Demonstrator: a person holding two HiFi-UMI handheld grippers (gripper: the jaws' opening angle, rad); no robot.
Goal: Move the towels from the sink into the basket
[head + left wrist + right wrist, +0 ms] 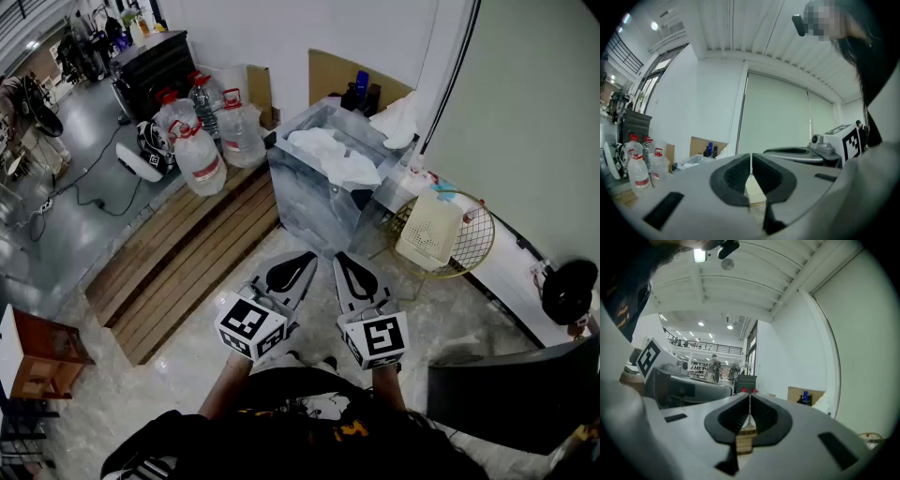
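Observation:
The sink [309, 204] is a grey marbled box ahead of me with crumpled white towels [333, 155] inside; more white cloth [401, 117] lies at its far right corner. To its right a gold wire basket [474, 246] holds a cream folded towel [429, 230]. My left gripper [302, 258] and right gripper [343, 259] hang side by side close to my body, short of the sink, both shut and empty. The left gripper view shows its jaws [751, 159] closed together; the right gripper view shows the same for the right gripper [749, 400].
Several large water bottles [199, 150] stand left of the sink on a wooden slat platform [187, 253]. A dark panel [511, 394] sits at the lower right, with a black round object [569, 289] above it. A white ledge runs behind the basket.

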